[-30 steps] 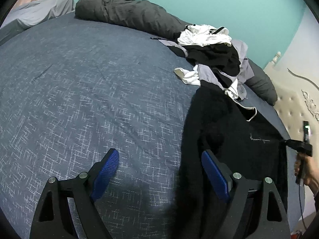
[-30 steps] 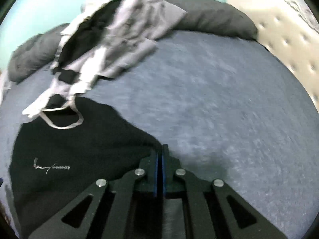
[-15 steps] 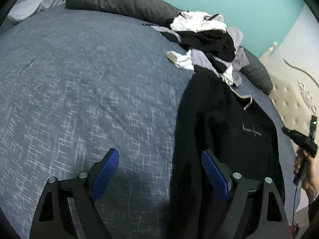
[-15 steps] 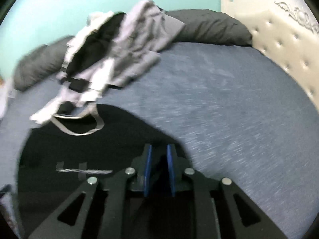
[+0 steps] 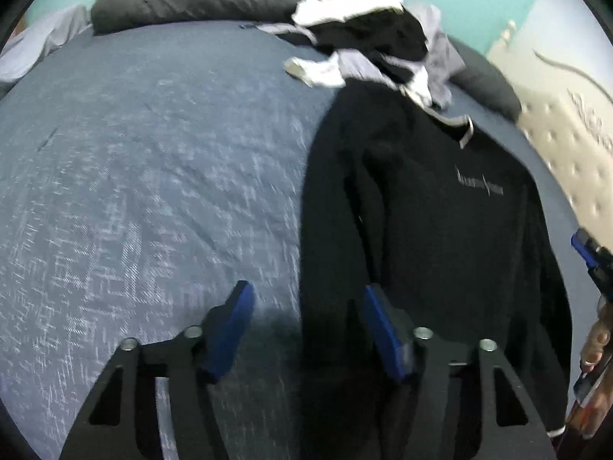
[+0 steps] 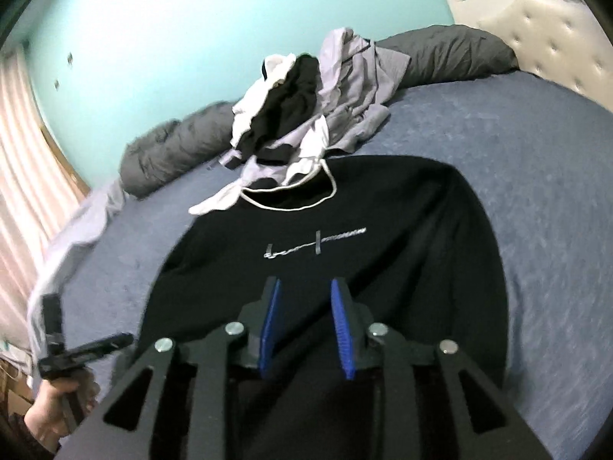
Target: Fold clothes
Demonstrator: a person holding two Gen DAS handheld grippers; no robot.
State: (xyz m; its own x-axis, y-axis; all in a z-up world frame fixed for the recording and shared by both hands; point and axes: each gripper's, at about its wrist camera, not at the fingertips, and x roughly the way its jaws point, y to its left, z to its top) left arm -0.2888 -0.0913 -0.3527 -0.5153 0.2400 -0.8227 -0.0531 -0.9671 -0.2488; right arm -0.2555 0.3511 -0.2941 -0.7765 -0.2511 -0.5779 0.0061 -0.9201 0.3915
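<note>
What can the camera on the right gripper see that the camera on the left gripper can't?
Only the right wrist view shows the pinkish curtain and the shirt's whole white-trimmed neck opening. Only the left wrist view shows the wide bare stretch of blue bedspread. Both show the black shirt lying flat, the clothes pile, the teal wall and the tufted headboard.

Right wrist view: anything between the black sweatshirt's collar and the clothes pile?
No gap there. The clothes pile spills onto the black sweatshirt at its collar, white and grey garments overlapping the neckline, in the right wrist view.
</note>
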